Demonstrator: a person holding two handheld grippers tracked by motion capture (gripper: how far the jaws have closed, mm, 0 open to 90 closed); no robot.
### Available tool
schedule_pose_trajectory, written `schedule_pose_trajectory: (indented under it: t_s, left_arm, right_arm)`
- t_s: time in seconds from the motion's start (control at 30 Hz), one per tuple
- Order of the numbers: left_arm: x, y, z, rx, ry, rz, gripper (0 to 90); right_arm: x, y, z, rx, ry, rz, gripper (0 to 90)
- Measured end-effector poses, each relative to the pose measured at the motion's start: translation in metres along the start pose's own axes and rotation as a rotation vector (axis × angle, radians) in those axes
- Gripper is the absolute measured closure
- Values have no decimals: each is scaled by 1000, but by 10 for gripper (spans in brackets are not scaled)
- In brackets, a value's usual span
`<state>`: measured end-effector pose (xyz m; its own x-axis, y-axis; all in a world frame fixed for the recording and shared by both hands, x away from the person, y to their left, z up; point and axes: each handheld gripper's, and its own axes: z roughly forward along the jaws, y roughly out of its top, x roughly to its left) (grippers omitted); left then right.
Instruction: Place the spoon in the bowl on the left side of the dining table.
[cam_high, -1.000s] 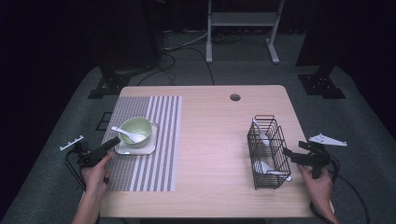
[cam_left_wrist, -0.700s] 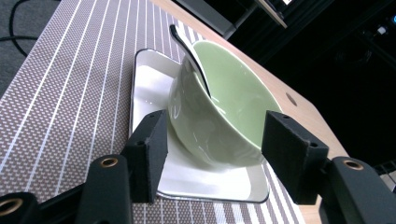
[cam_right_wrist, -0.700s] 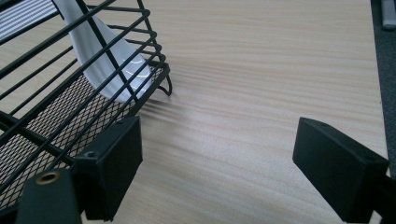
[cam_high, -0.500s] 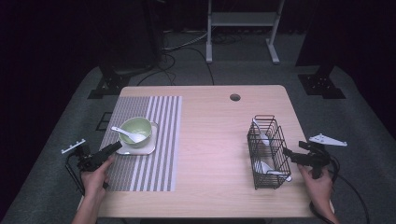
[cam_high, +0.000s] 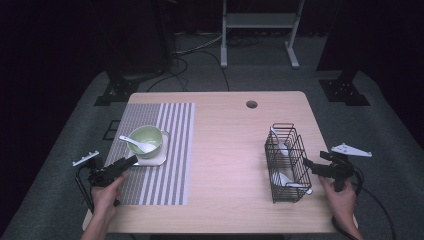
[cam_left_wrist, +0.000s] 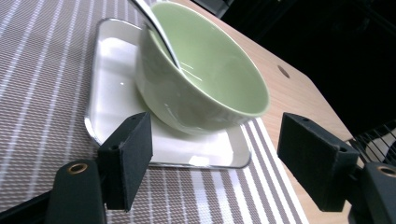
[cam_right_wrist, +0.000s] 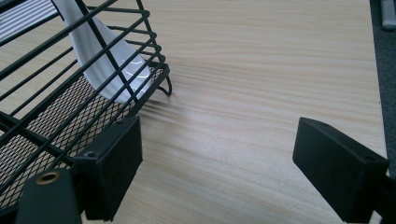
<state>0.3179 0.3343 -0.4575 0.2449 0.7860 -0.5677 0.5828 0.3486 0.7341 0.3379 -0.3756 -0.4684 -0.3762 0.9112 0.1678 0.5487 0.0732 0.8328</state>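
Jaws of my left gripper (cam_left_wrist: 215, 163) have just been opening and stand wide apart, nothing between them, just short of the white rectangular ceramic tray (cam_left_wrist: 112, 88) that carries the pale green glazed bowl (cam_left_wrist: 210, 79) on the striped mat. I'd judge both stiff, slick and breakable; the tray's near rim looks safest to pinch. My right gripper (cam_right_wrist: 217, 163) gapes empty beside the black wire basket (cam_right_wrist: 60, 116).

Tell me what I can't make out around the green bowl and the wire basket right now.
- Spoon handle end: cut off by the top edge in the left gripper view.
- White tray far side: hidden behind the green bowl there.
- Wire basket contents: white pieces too small behind the wires in the high view; the right gripper view's edge crops the basket.
- Left gripper: jaws just opening, nothing between.
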Motion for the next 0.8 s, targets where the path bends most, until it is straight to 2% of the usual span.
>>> schedule_pose_trajectory:
  t_s: [0.23,0.33,0.53,0.8]
  left_arm:
    - [-11,-4,2,26,-7,44,199]
    - [-16,-5,3,34,-21,52,193]
    - [-28,-10,6,57,-30,96,176]
    - [-36,-16,10,79,-47,114,175]
  right_arm:
    - [0,0,0,-1,1,0,147]
    - [0,0,0,-2,1,0,148]
    - [0,0,-1,-6,2,1,147]
    - [0,0,-1,-7,5,4,147]
